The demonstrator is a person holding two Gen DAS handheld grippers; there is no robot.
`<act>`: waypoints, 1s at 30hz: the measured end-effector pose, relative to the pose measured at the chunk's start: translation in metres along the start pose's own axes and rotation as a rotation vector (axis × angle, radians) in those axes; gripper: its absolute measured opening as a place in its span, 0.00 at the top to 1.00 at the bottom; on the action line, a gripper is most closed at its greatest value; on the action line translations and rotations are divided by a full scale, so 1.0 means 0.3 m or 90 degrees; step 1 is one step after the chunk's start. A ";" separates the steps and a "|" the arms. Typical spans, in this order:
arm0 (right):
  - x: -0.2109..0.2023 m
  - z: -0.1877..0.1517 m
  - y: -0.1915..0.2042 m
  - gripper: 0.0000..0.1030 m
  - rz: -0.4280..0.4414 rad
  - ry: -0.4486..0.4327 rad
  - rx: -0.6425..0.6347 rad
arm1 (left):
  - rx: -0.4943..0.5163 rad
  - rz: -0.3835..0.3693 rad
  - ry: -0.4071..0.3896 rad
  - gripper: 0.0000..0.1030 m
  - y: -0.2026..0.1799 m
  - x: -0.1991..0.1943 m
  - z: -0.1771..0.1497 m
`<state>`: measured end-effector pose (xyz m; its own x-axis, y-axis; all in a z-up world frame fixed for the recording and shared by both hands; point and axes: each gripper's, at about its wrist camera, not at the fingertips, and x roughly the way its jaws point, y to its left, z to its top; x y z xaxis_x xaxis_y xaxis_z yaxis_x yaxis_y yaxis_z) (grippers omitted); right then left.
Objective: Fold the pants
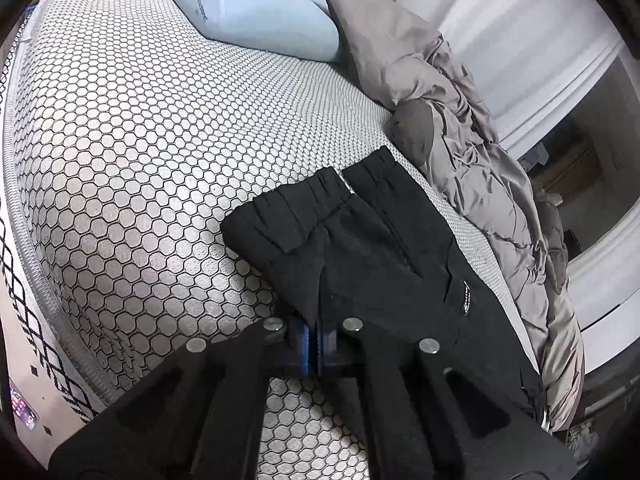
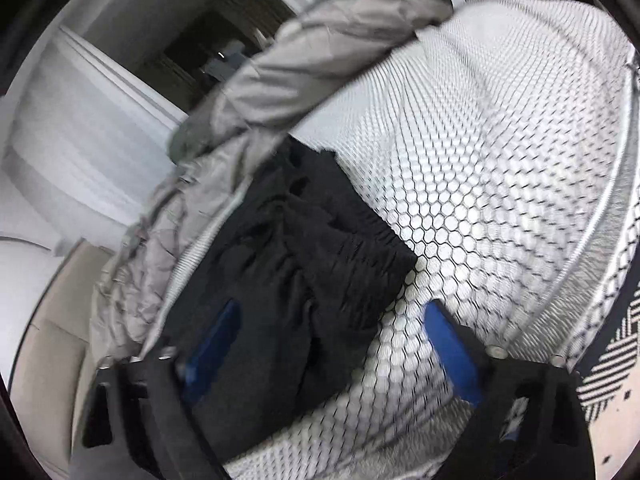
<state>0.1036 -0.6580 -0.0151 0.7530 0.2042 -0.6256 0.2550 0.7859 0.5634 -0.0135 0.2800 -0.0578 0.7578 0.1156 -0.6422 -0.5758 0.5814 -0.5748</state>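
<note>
left gripper (image 1: 316,344) is pinching the black pants (image 1: 360,240) edge, lying on the honeycomb mattress (image 1: 140,140). right gripper (image 2: 332,344) is sitting spread, pants (image 2: 304,272) between its fingers, not gripping.

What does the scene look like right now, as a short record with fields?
surface: mattress with a honeycomb pattern
garment: black pants lying on it, waistband away from the camera
left tongs: shut on the pants' near edge
right tongs: open, pants fabric between the pads
nearby: grey duvet, pale blue pillow
</note>
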 end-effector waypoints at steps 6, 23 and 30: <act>-0.135 -0.015 -0.025 0.90 -0.012 -0.103 0.014 | 0.050 0.009 -0.001 1.00 -0.031 -0.060 -0.034; -0.282 0.089 0.085 0.90 0.043 -0.164 -0.007 | 0.077 -0.030 -0.023 1.00 -0.203 -0.109 0.117; -0.086 0.340 0.366 0.90 -0.013 -0.168 -0.052 | 0.101 -0.001 -0.006 1.00 -0.530 0.178 0.355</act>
<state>0.1741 -0.6366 0.1180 0.8829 0.0375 -0.4680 0.2296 0.8350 0.5001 0.1513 0.2794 0.0532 0.7622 0.1212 -0.6359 -0.5189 0.7018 -0.4881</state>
